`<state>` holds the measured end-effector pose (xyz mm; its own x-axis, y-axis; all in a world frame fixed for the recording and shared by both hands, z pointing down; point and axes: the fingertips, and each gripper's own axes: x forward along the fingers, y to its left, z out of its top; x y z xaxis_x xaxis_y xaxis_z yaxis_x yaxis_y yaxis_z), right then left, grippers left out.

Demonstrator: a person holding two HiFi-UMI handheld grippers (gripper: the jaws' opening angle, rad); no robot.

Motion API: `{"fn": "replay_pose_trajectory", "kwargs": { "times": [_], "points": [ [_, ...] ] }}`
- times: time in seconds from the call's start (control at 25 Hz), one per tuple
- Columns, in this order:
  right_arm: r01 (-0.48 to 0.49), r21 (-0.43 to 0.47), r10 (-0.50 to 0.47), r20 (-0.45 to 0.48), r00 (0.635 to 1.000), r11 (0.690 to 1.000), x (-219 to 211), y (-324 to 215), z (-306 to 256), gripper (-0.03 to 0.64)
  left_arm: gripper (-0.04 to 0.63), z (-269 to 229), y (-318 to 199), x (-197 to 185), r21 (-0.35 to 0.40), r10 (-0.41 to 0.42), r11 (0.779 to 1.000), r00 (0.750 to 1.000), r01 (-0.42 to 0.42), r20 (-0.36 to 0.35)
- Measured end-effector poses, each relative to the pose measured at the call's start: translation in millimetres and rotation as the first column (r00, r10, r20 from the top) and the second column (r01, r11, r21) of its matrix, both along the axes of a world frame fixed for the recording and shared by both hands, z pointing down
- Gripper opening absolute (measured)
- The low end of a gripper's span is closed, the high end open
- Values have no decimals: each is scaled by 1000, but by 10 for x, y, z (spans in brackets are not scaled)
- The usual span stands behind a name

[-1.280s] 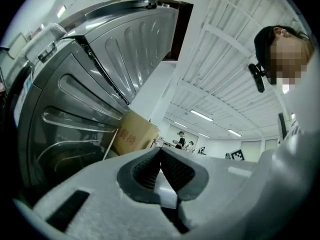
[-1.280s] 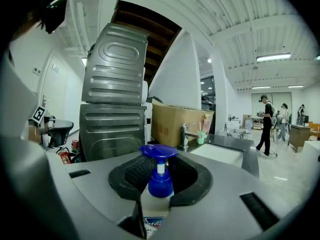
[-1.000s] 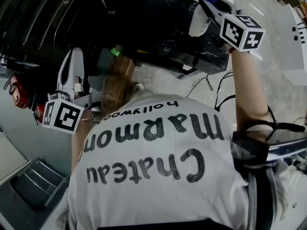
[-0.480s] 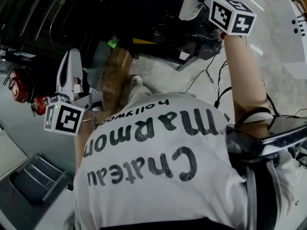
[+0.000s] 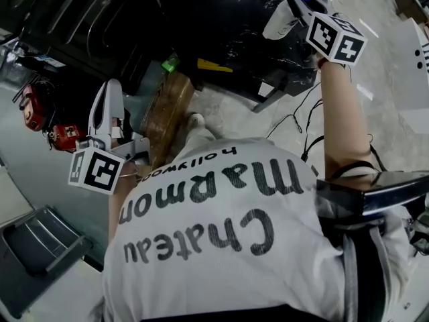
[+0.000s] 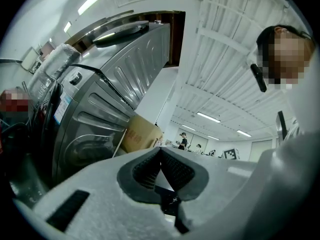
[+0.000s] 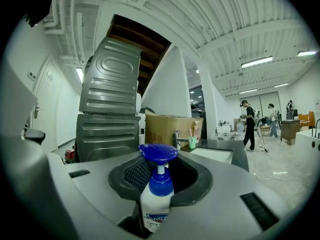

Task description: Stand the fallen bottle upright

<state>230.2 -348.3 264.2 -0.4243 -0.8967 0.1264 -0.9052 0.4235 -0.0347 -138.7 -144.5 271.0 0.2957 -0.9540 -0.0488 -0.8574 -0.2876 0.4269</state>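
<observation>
A white bottle with a blue pump head stands upright between the jaws of my right gripper, which is shut on its body. In the head view the right gripper is at the top right, over the black counter, with the bottle in it. My left gripper is shut, its dark pads meeting with nothing between them. In the head view the left gripper is at the left, beside a grey metal machine.
Two stacked metal machines stand to the left, a cardboard box beside them. A sink counter carries a faucet and a green cup. People stand far off. Cables lie on the floor.
The left gripper has shifted sideways next to the machine and stayed shut. The right gripper has moved a little over the counter and keeps its hold on the bottle.
</observation>
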Motion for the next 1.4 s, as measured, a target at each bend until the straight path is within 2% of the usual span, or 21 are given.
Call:
{"fn": "replay_pose_trajectory", "kwargs": {
  "times": [0.24,0.56,0.88,1.4],
  "points": [
    [-14,-5,14,-5,1000,1000,9,-55,57,83,15,108,-19,-103,-11,-14,1000,998,13,-62],
    [-37,-4,37,-33,999,999,12,-47,58,83,15,314,83,-117,-51,-37,998,998,35,-42],
    [-35,9,35,-5,999,999,58,-66,15,83,15,384,174,-164,-81,-77,994,996,74,-36],
    [-36,-3,36,-73,997,999,-75,-75,20,83,15,328,226,-274,-66,-96,993,995,94,-22]
  ]
}}
